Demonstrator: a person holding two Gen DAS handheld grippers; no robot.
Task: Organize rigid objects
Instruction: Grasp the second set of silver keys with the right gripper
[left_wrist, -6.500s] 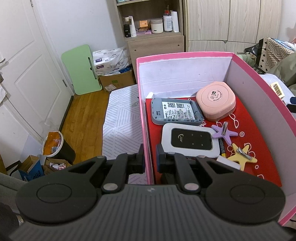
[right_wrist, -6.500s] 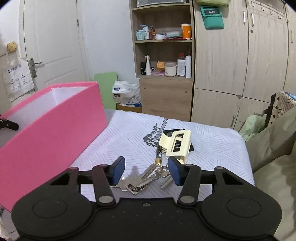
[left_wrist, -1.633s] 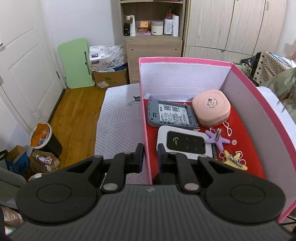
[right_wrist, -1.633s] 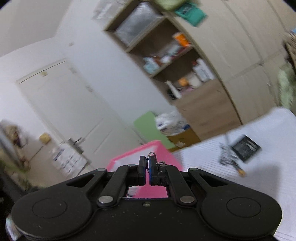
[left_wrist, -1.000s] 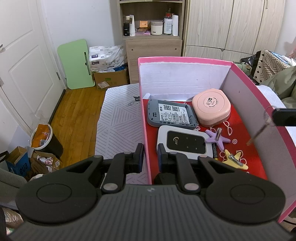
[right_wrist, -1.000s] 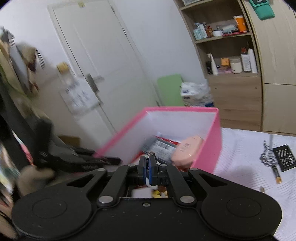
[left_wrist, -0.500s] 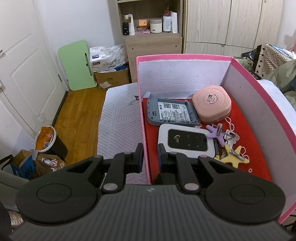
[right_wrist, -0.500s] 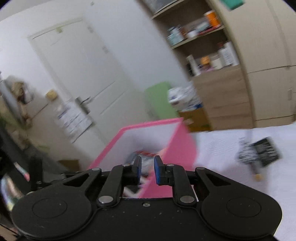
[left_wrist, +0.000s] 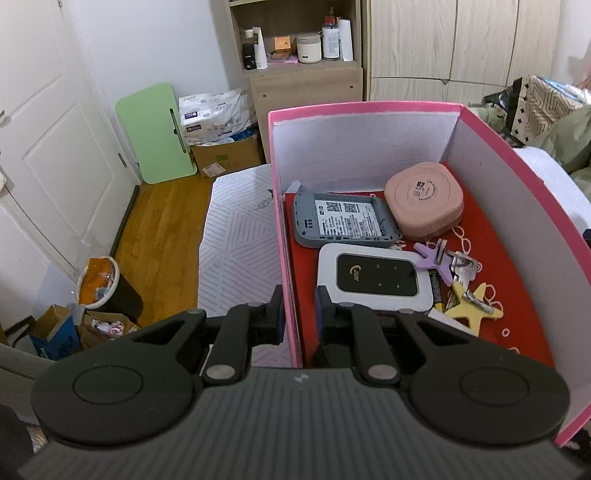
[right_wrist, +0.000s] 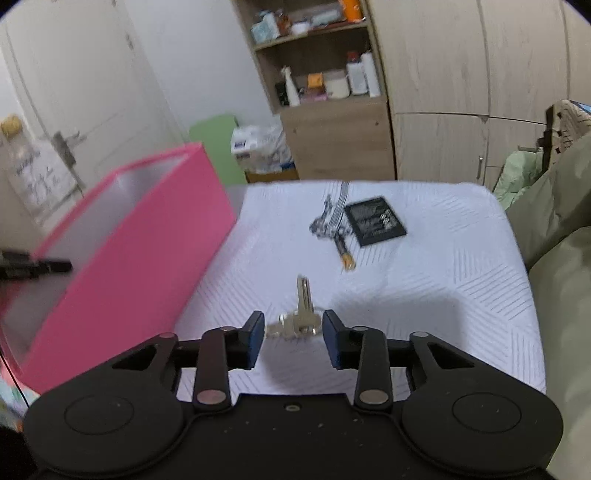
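- Since a second ago: the key bunch gripped by the right gripper (right_wrist: 293, 339) has left it; a set of keys (left_wrist: 463, 264) now lies on the red floor of the pink box (left_wrist: 364, 107), beside the purple star (left_wrist: 434, 256).
- Left wrist view: the left gripper (left_wrist: 299, 314) is clamped on the near left wall of the pink box, one finger outside and one inside.
- Left wrist view, box contents: a grey device (left_wrist: 345, 219) and a pink round case (left_wrist: 424, 203) at the far end; a white router (left_wrist: 375, 282) nearer, touching the grey device; a yellow star (left_wrist: 474, 306) next to the router.
- Right wrist view: the right gripper hangs over the white bed cover (right_wrist: 424, 295), its jaws parting; a second key set (right_wrist: 301, 314) lies on the cover between the blue pads (right_wrist: 255, 338), untouched.
- Right wrist view, farther on: a pen (right_wrist: 343, 249) and a black card (right_wrist: 375, 220) lie close together; the pink box stands to the left, blurred.
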